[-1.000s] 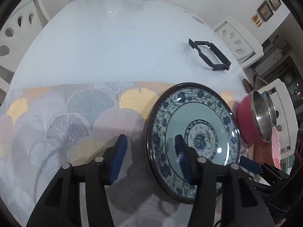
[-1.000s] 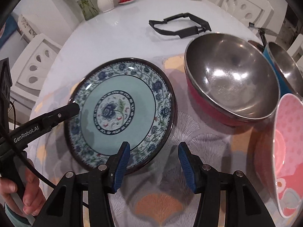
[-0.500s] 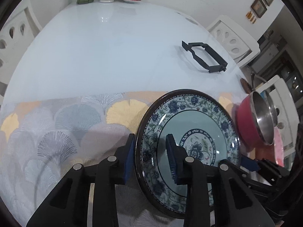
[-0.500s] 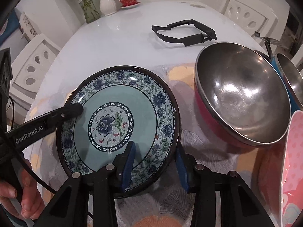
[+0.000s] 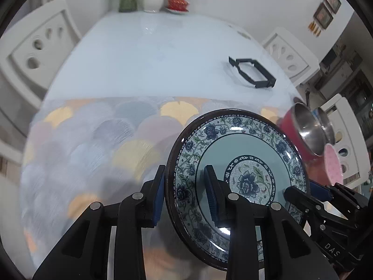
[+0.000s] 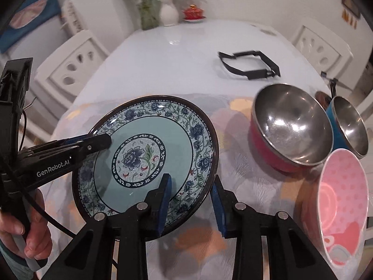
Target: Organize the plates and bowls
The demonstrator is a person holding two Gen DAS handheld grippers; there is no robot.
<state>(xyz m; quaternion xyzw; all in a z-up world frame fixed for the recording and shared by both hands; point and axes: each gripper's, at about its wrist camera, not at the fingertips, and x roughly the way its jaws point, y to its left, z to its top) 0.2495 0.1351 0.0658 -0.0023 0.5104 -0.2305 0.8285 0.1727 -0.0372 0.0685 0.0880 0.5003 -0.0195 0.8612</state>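
Both tongs have just been closing onto the floral plate; the left tongs pinch its rim at nine o'clock, the right tongs at five, holding it above the patterned cloth; the red bowl, blue bowl and pink bowl at three o'clock remain unstacked; little looks done yet.

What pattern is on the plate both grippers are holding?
Blue flowers and vines on a white band, teal ring, dark rim on the plate; clearest in the right wrist view.
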